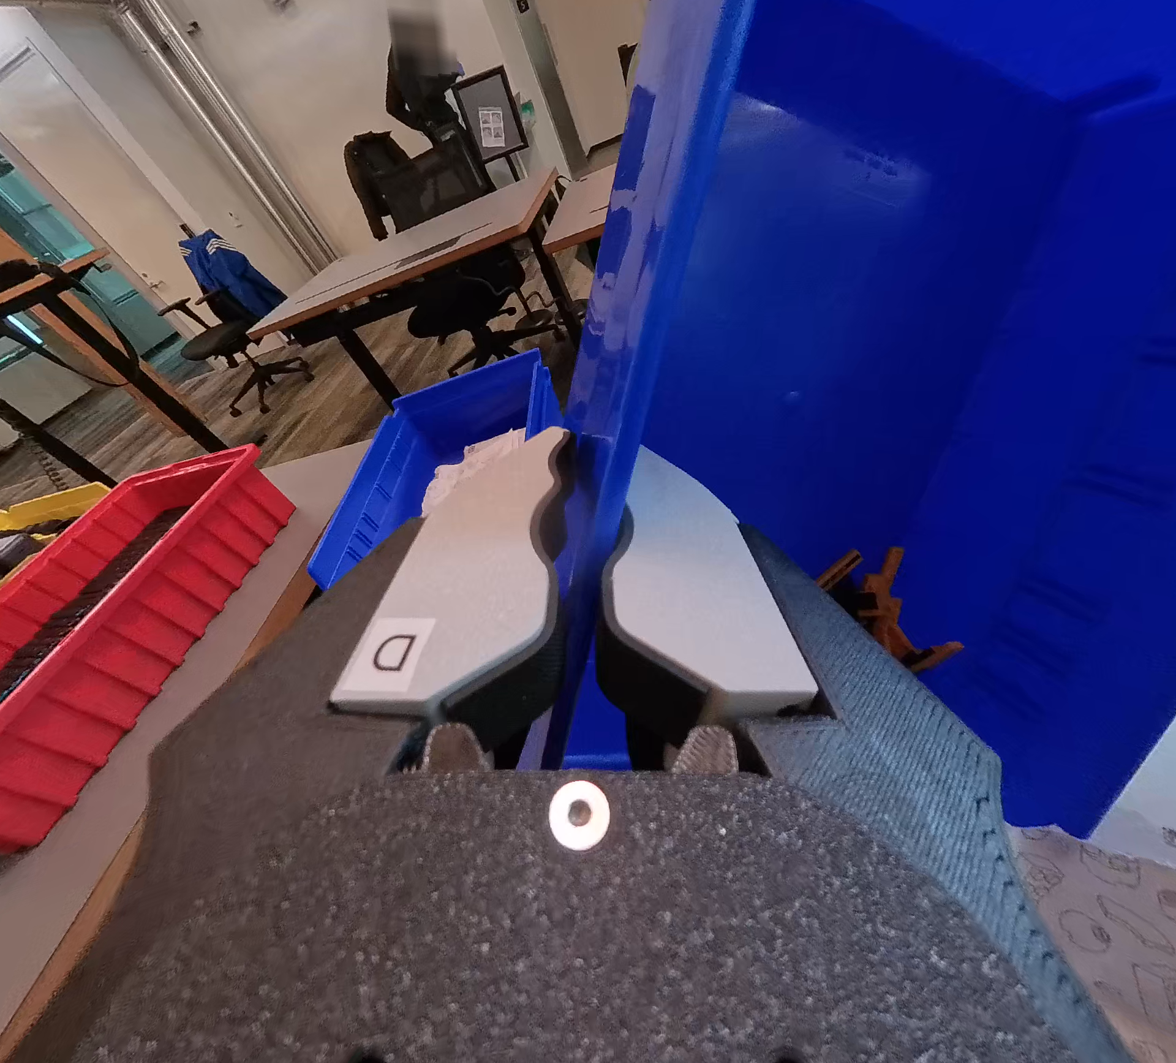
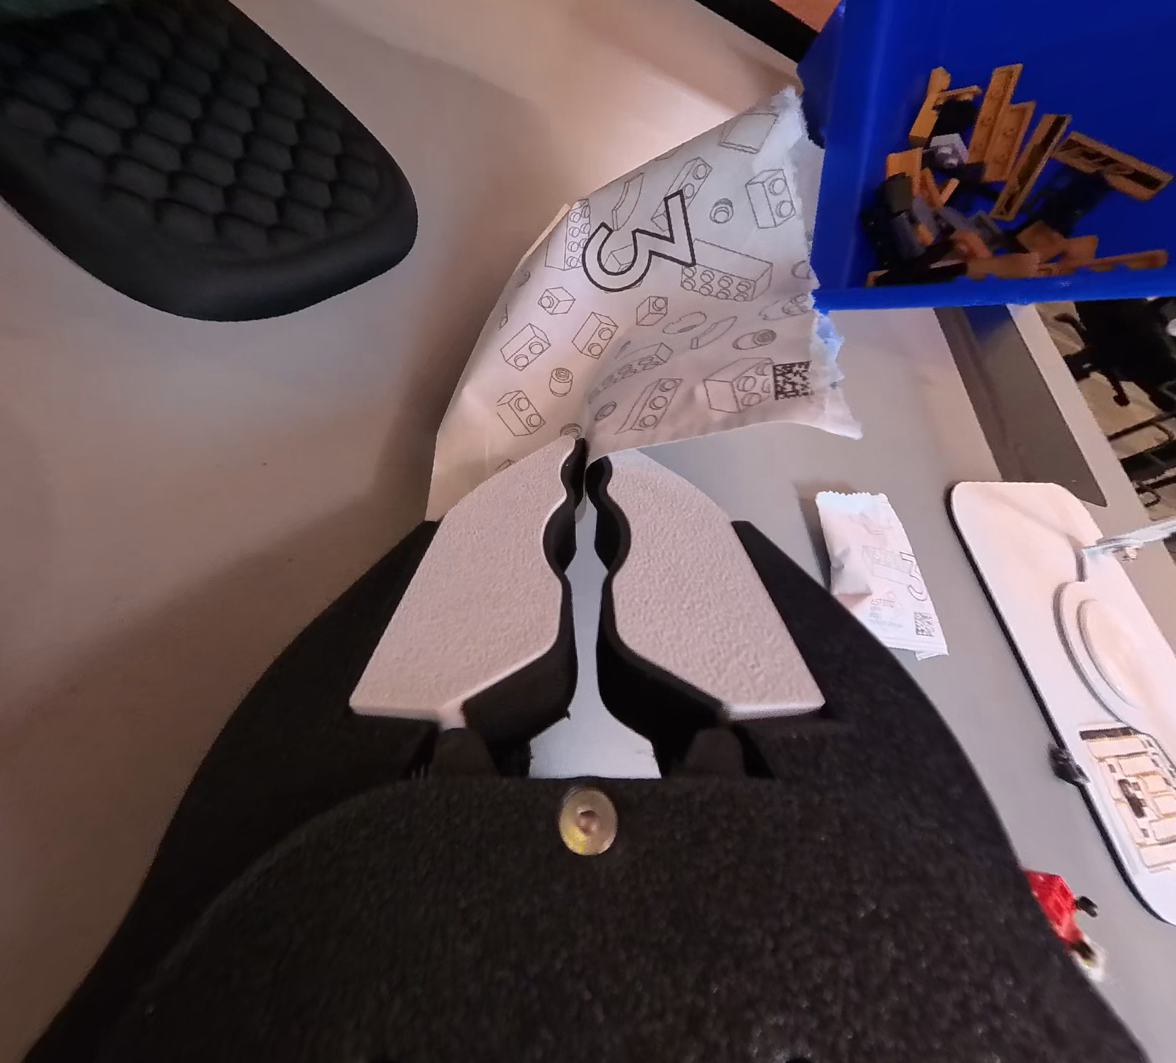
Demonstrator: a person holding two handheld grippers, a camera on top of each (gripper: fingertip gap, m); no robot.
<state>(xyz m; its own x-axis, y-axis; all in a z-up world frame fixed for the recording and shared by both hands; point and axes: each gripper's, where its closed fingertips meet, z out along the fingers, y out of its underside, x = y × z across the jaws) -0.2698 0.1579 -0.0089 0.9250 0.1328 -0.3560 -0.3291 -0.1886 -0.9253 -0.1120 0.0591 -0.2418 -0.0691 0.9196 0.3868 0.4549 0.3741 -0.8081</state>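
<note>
My left gripper [image 1: 588, 485] is shut on the side wall of a large blue bin [image 1: 891, 268], which it holds tilted up. Several brown and black pieces [image 1: 884, 606] lie in the bin's low corner. In the right wrist view the same blue bin [image 2: 993, 1] hangs at the upper right with the pieces [image 2: 993, 192] heaped at its lower rim. My right gripper [image 2: 584, 459] is shut on the edge of a white paper bag printed with brick outlines [image 2: 636, 332]. The bag's torn end reaches up to the bin's rim.
A second blue bin with white bags [image 1: 394, 498] and a red bin [image 1: 127, 587] stand on the table to the left. A small white packet [image 2: 881, 574], a white board [image 2: 1005, 555] and a red piece [image 2: 1056, 905] lie at the right. A black chair seat [image 2: 178, 154] is at the left. The tips of one gripper are about 30 cm away from the tips of the other. The small white packet [image 2: 881, 574] sits 15 cm or so from the ends of my right fingers.
</note>
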